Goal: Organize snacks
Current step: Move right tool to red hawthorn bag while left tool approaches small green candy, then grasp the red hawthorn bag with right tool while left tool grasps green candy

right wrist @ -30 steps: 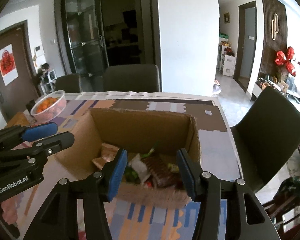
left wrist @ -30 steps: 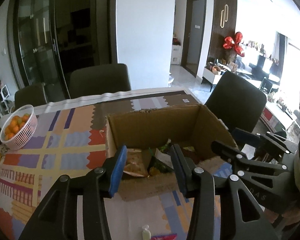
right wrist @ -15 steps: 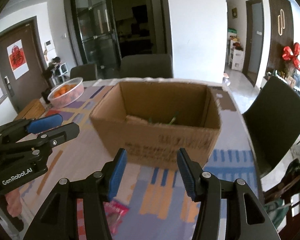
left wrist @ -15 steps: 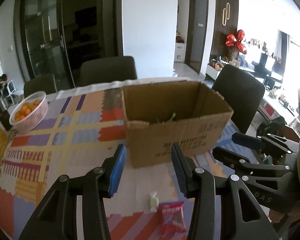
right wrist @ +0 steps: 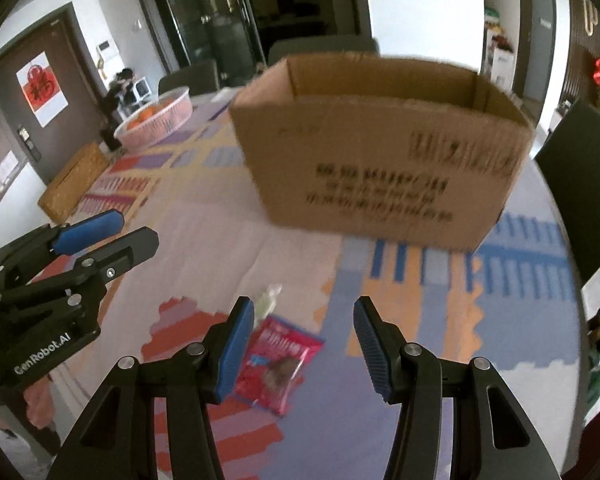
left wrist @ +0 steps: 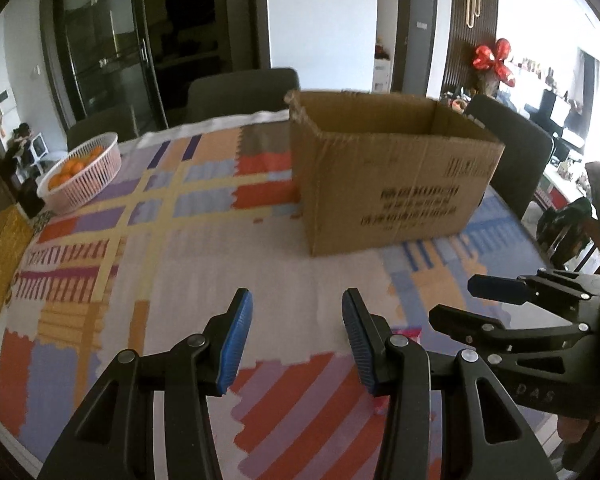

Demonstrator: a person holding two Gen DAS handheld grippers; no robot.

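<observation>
Table (left wrist: 204, 264) nearer, both claws (left wrist: 296, 340) lower

Patterned tablecloth table (left wrist: 188, 272), cardboard box (left wrist: 388, 184), orange basket (left wrist: 82, 174), red snack packet (right wrist: 278, 364)

Daylight floods in from the right, blowing out the windows — the brown cardboard box (right wrist: 384, 156) smears with motion blur; fisheye edges bend, corners black.

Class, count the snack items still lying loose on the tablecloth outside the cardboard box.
2: a red packet by the right gripper, and a small pale wrapped sweet just beyond it. Others may be hidden.
</observation>
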